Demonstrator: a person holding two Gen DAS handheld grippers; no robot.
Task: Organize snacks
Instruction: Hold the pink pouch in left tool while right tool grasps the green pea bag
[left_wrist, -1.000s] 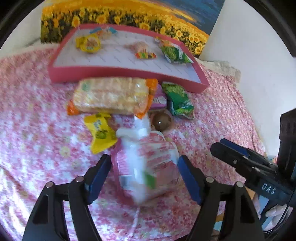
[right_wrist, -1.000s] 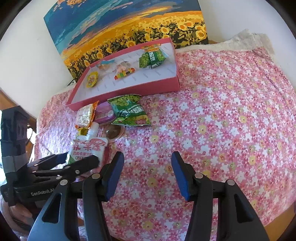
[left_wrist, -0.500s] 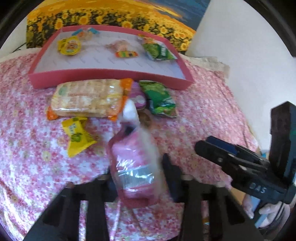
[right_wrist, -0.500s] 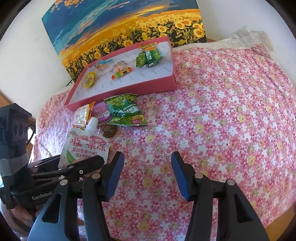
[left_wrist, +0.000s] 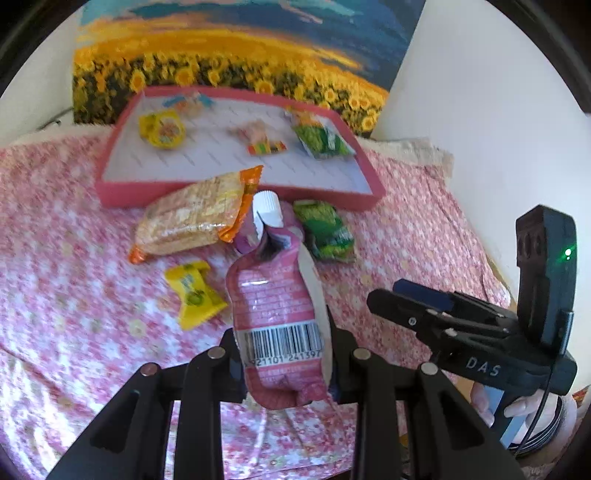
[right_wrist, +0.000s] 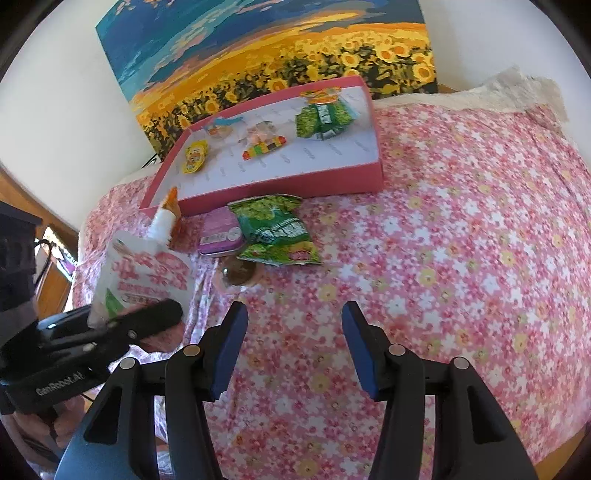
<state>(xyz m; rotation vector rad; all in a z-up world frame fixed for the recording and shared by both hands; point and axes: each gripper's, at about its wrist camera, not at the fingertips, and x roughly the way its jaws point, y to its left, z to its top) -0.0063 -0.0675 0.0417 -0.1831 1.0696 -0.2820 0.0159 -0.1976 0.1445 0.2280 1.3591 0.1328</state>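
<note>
My left gripper (left_wrist: 282, 354) is shut on a pink drink pouch (left_wrist: 275, 295) with a white cap and holds it upright above the flowered cloth; the pouch also shows in the right wrist view (right_wrist: 147, 273). My right gripper (right_wrist: 291, 343) is open and empty over bare cloth. The pink tray (left_wrist: 110, 192) lies at the back with a yellow snack (left_wrist: 162, 129), a candy (left_wrist: 264, 142) and a green packet (left_wrist: 321, 138) in it. In front of it lie a cracker pack (left_wrist: 192, 218), a yellow sachet (left_wrist: 194, 291) and a green bag (left_wrist: 327, 230).
A purple tin (right_wrist: 221, 232) and a small round jelly cup (right_wrist: 240, 275) lie by the green bag (right_wrist: 277, 229). A sunflower painting (right_wrist: 280, 55) leans on the wall behind the tray (right_wrist: 280, 184). The cloth's edge runs at the right and front.
My left gripper closed on the pink pouch and lifted it off the cloth, upright. My right gripper stayed open and hardly moved.
</note>
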